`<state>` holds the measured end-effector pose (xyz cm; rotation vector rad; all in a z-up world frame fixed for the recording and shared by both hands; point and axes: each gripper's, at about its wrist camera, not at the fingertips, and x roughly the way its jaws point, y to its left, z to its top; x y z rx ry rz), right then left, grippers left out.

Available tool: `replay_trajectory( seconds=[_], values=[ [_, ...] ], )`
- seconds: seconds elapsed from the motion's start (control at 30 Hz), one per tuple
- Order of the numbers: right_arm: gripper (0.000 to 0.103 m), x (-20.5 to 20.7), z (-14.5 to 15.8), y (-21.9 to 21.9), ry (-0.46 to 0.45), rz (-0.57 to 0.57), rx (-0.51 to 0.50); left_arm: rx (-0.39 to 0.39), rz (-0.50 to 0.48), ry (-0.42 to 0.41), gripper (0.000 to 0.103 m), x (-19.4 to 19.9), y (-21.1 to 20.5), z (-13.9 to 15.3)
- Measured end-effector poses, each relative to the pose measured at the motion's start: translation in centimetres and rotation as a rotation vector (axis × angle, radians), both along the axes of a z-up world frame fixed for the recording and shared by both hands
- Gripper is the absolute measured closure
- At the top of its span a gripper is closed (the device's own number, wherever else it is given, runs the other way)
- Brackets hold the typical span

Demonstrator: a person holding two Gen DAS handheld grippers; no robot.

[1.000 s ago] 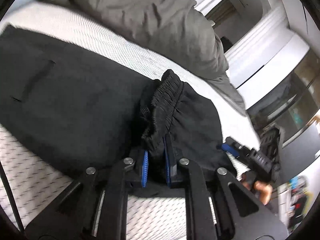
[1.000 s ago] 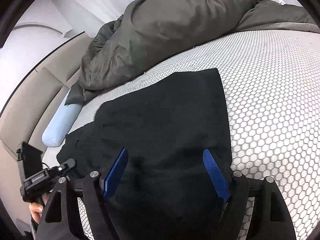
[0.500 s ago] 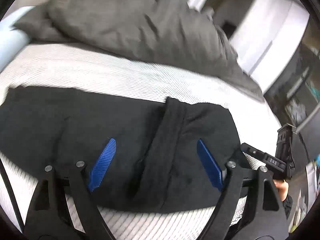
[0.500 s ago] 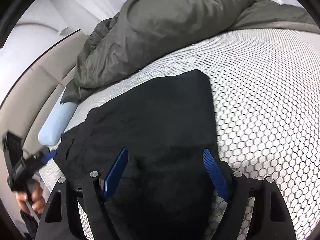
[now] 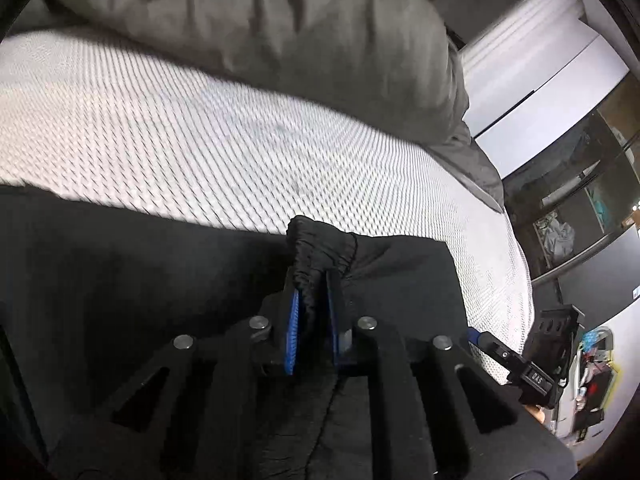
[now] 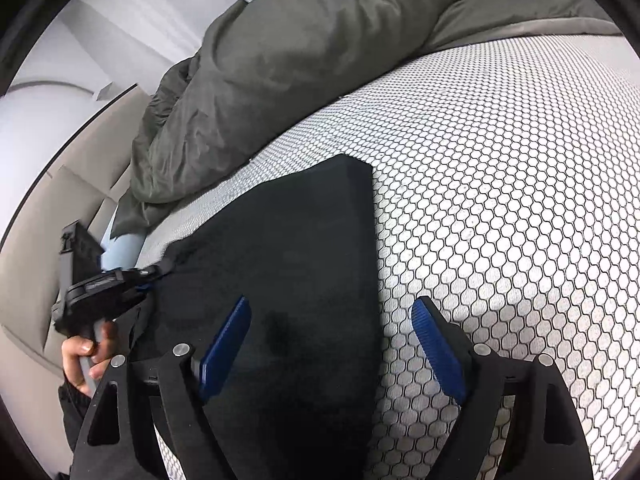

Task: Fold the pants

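Black pants (image 6: 288,288) lie flat on the honeycomb-patterned mattress (image 6: 500,184), below the heaped grey duvet (image 6: 304,64). Landmark: the duvet.

Left gripper (image 5: 312,300): jaws pinched together on a bunched section of the elastic waistband (image 5: 320,248), which stands up in a ridge on the side of the pants toward the duvet. Right gripper (image 6: 332,344): jaws wide apart, holding nothing, hovering over the pants' edge farthest from the duvet; one blue pad (image 6: 226,344) over cloth, the other over bare mattress.

Risks, as I judge them:
- The grip takes only a narrow bunch of waistband. A pull could drag it loose or lift a single layer, leaving the fold crooked.
- With the other end unheld, the whole garment may slide across the mattress rather than fold.
- Gathered elastic may leave a lump under the fold.

Containers: none in view near the pants. Dark shelving (image 5: 580,208) beyond the bed's far corner holds indistinct clutter; cannot tell what.
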<state>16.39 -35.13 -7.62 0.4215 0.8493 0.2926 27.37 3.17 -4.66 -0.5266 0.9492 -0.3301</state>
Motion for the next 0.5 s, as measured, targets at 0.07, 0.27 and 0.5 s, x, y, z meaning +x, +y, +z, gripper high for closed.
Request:
replay_trajectory(
  seconds=[0.07,0.27,0.5],
  values=[
    [0.019,0.4,0.0,0.4,0.005,0.003,0.008,0.053,0.023,-0.004,0.094,0.0,0.3,0.0],
    [0.019,0.7,-0.1,2.3,0.007,0.047,-0.024,0.075,0.099,0.117,0.065,0.6,1.6,-3.3],
    [0.019,-0.9,0.9,0.6,-0.012,0.017,-0.019,0.234,0.133,-0.051,0.035,-2.4,-0.3,3.7]
  ],
)
